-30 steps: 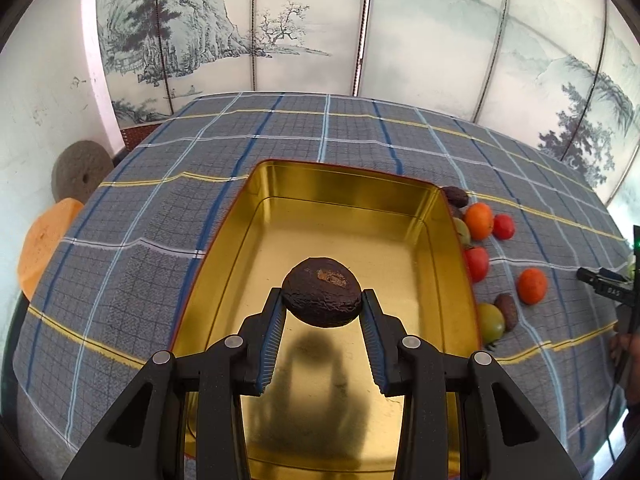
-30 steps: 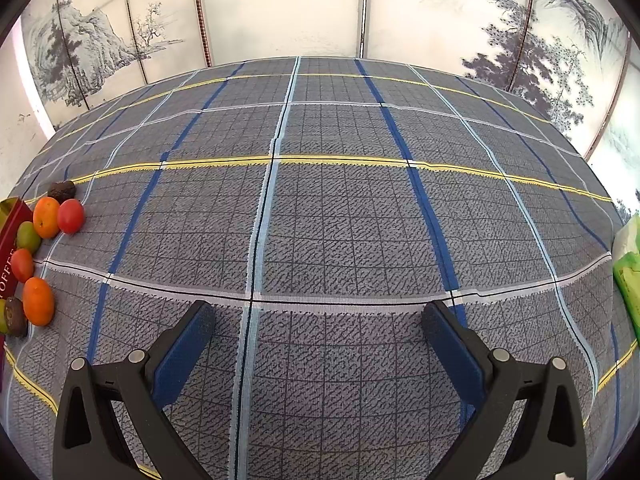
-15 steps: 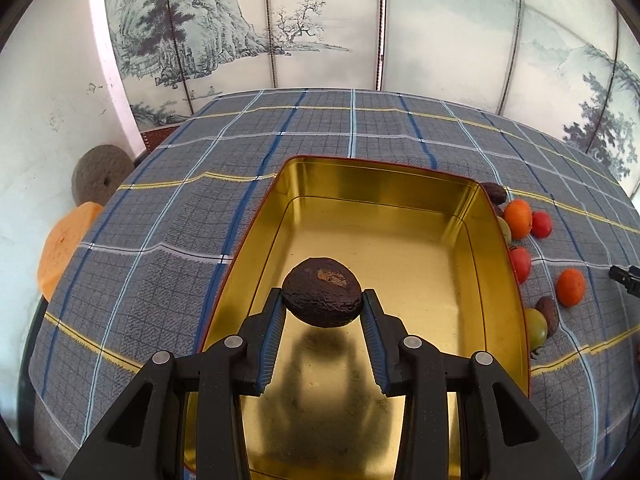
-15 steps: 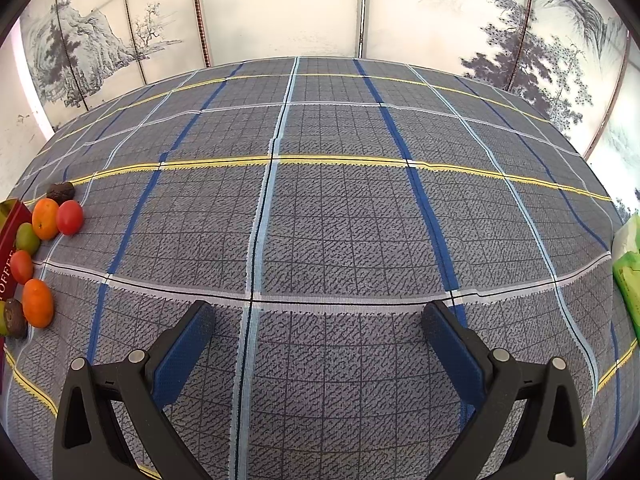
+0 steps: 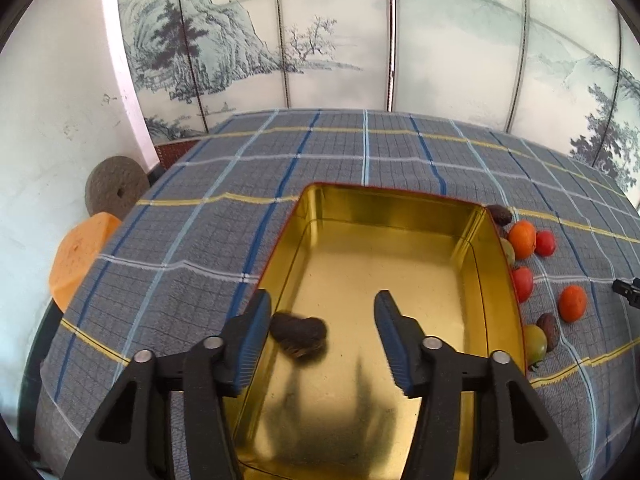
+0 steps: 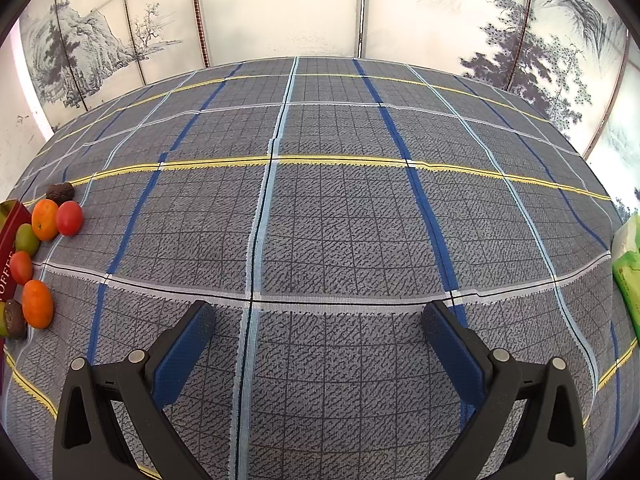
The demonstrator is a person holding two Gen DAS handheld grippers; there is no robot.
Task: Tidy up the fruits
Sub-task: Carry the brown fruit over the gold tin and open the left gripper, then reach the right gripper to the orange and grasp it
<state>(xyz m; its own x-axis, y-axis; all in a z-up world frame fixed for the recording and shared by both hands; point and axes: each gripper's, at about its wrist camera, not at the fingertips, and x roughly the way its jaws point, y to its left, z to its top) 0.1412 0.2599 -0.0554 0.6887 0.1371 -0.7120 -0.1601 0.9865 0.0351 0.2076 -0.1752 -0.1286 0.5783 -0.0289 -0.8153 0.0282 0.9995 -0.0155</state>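
Observation:
My left gripper (image 5: 322,308) is open above the gold tin (image 5: 400,208). A dark brown wrinkled fruit (image 5: 298,334) lies blurred on the tin's floor beside my left finger, free of the pads. Right of the tin sit several fruits: an orange (image 5: 522,239), a red tomato (image 5: 545,243), another tomato (image 5: 523,283), an orange (image 5: 572,303), a brown fruit (image 5: 547,330) and a green-red tomato (image 5: 535,342). My right gripper (image 6: 318,320) is open and empty over bare cloth. The same fruits show at the far left of the right wrist view (image 6: 45,219).
A grey plaid tablecloth (image 6: 328,208) covers the table. A green packet (image 6: 628,268) lies at the right edge. An orange cushion (image 5: 80,252) and a grey stone disc (image 5: 114,192) sit beyond the table's left edge. A painted screen stands behind.
My left gripper has opened and let go of the dark brown fruit, which has dropped onto the tin's floor toward the left finger. My right gripper has not moved.

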